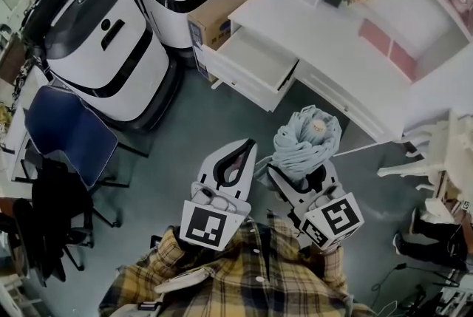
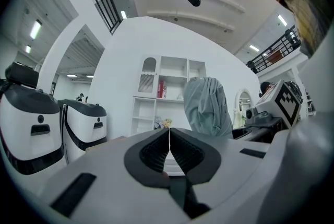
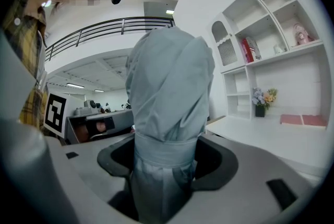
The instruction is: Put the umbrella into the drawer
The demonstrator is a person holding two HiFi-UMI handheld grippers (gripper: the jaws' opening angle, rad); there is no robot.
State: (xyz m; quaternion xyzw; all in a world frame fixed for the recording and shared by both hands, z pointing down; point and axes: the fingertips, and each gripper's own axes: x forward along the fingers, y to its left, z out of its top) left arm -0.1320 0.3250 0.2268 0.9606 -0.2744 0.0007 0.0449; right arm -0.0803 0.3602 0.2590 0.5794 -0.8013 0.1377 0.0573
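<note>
1. Right gripper (image 1: 299, 175) (image 3: 167, 157): jaws clamped on the folded pale grey-blue umbrella (image 1: 307, 140) (image 3: 168, 82). The grip sits on the strap-wrapped lower part, and the bunched fabric rises above the jaws.
2. Left gripper (image 1: 241, 154) (image 2: 169, 138): jaws together, pads touching, nothing between them. It is just beside the right gripper, on its left.
3. Umbrella location: held above the floor in front of the person, near side of the white desk (image 1: 325, 31). It touches neither desk nor drawer. In the left gripper view it shows to the right (image 2: 209, 105).
4. Drawer (image 1: 255, 57): pulled open at the desk's left end, well apart from the umbrella and beyond it.
5. Surroundings: a cardboard box (image 1: 222, 12) lies just left of the drawer. Two white-and-black machines (image 1: 103, 49) stand further left. A blue chair (image 1: 63, 132) is at near left.
</note>
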